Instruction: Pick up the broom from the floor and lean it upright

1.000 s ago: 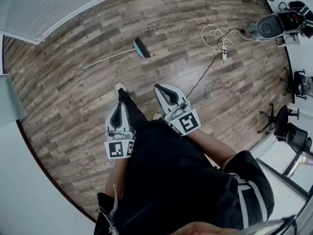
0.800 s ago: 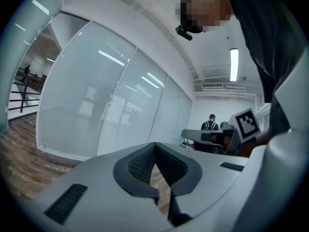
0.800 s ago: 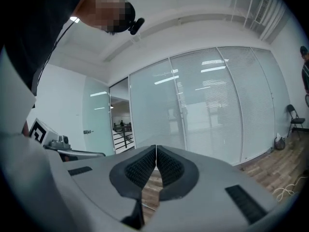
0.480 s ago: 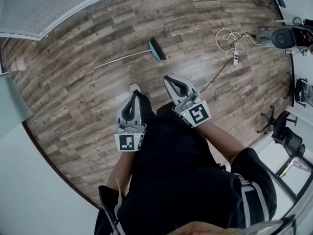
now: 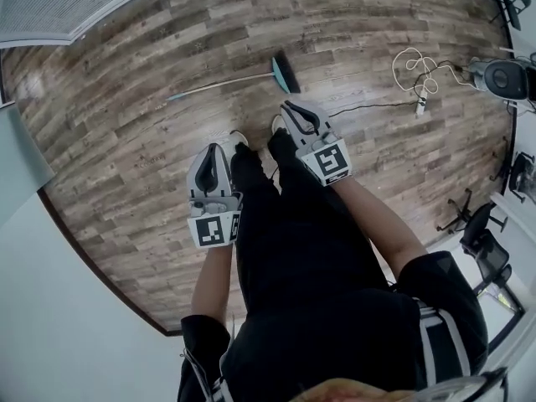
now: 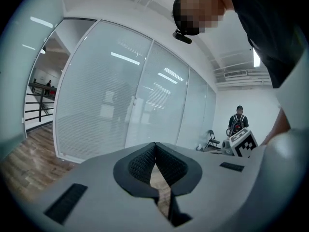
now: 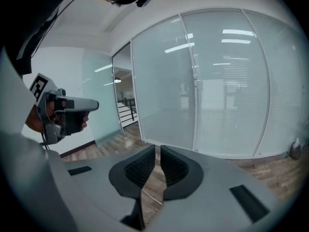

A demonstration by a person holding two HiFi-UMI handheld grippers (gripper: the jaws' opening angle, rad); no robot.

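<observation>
The broom (image 5: pixel 234 84), a thin pale handle with a teal brush head, lies flat on the brown wood-plank floor (image 5: pixel 126 157). Its long axis runs left to right on a slight slant, the handle's free end pointing left and the brush head right. It lies ahead of both tools, beyond their tips and touching neither. The handle stretches well clear of the grey left tool (image 5: pixel 213 151), and the brush head shows just past the tip of the grey right tool (image 5: pixel 289 105). The left tool's black ribbed jaws are pressed together with nothing between them. The right tool's jaws are drawn together to a bare sliver, also empty. A frosted glass partition (image 6: pixel 120 105) closes the room ahead. Right of the right tool, a black cable (image 5: pixel 368 105) runs across the planks to a coiled white cord (image 5: pixel 419 69), and black office chairs (image 5: pixel 481 233) stand at the far right edge.
</observation>
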